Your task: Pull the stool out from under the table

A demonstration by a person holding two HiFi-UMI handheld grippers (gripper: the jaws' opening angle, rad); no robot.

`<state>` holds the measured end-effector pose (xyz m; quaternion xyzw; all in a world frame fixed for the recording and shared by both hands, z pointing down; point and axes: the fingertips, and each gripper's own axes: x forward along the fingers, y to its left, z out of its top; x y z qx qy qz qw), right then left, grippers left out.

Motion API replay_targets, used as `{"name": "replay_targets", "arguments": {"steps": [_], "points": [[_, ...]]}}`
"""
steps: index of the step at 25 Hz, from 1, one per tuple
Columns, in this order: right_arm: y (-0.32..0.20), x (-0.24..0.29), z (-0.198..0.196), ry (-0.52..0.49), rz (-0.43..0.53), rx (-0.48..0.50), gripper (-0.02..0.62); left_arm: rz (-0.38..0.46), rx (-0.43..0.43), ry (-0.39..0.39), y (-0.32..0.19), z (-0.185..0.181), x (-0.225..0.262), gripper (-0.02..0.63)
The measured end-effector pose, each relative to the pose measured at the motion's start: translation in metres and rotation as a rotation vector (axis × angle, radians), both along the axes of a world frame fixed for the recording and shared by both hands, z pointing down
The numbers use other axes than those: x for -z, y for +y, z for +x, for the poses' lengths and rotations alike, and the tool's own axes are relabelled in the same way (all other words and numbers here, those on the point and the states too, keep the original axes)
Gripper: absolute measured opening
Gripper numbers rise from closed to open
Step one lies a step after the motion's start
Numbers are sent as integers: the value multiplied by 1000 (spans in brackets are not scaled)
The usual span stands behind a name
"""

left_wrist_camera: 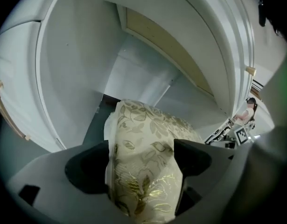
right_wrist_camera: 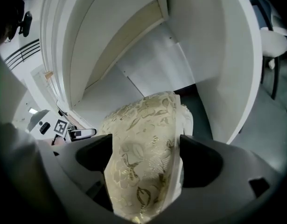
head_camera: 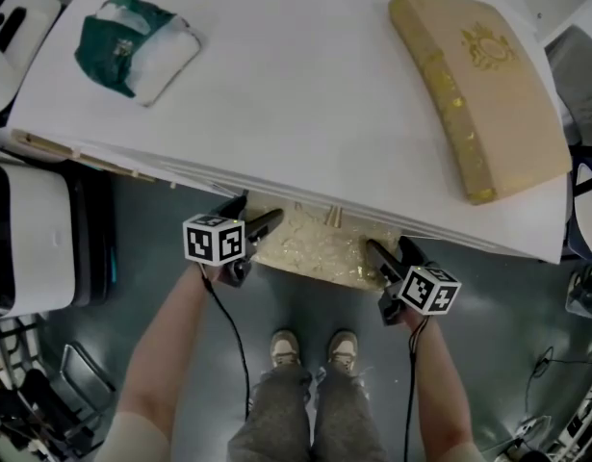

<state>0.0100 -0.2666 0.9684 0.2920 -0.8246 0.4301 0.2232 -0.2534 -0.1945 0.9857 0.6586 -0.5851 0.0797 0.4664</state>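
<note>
The left gripper (head_camera: 259,210) and right gripper (head_camera: 390,248) are straddling the left and right ends of the gold-patterned stool (head_camera: 310,246), jaws spread wide with its cushion filling each gap, while it is sitting mostly tucked under the white table (head_camera: 296,104).

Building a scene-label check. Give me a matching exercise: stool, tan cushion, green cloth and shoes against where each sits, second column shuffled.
1 stool
2 tan cushion
3 green cloth
4 shoes

A on the table, right side
B on the floor, in front of the table
C on the table, left side
D tucked under the table's near edge

Pairs: 1-D, 2-A, 3-C, 4-B
</note>
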Motion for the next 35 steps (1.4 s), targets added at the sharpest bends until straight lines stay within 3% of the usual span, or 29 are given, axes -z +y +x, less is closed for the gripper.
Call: {"name": "replay_targets", "arguments": {"steps": [6,12,24,35], "points": [[-11,-16,2,-2,-35,-27,448,-37,26,113,-2,-3,-15,467],[-9,-21,-2,-91,-48,-36,448,-57,-10,230,-5,5,-20,465],[2,-16,8,-110,-31,-47,446,-29,-3,191,14,16,-16,465],[51,16,-2,-81,-48,64,446,16,73,155,81,12,22,465]]}}
